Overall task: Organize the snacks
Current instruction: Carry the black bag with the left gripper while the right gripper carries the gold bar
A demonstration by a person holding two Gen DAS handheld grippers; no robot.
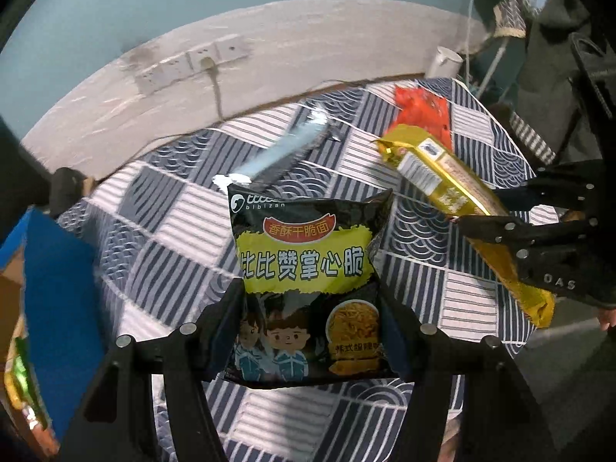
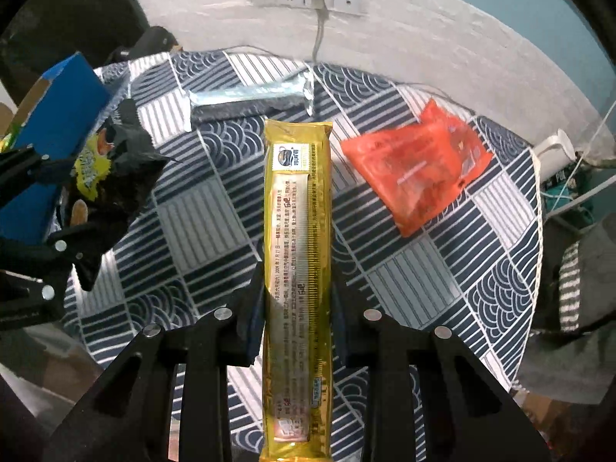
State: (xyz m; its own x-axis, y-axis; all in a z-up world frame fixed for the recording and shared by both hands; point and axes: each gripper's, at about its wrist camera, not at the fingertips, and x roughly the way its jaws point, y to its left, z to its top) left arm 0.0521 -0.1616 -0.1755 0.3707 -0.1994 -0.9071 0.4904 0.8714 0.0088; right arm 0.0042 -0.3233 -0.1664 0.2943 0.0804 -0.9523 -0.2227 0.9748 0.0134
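Snacks are up in both claws: the left gripper [image 1: 312, 300] clamps a black noodle bag [image 1: 308, 265], the right gripper [image 2: 296, 300] pinches a long gold packet [image 2: 297, 231] low down, over the table's [image 2: 442, 269] middle. Held so low, it could tip or slip; near the back edge lie the silver bar [image 2: 250, 96] and orange pouch [image 2: 415, 169].

On the black noodle packet [image 1: 308, 285], "bibizan", "香酥干脆面" and "比比赞掌心脆" are printed. "OAS" is marked on the right gripper [image 1: 560, 283]. The small print on the gold packet [image 2: 298, 269] cannot be read.
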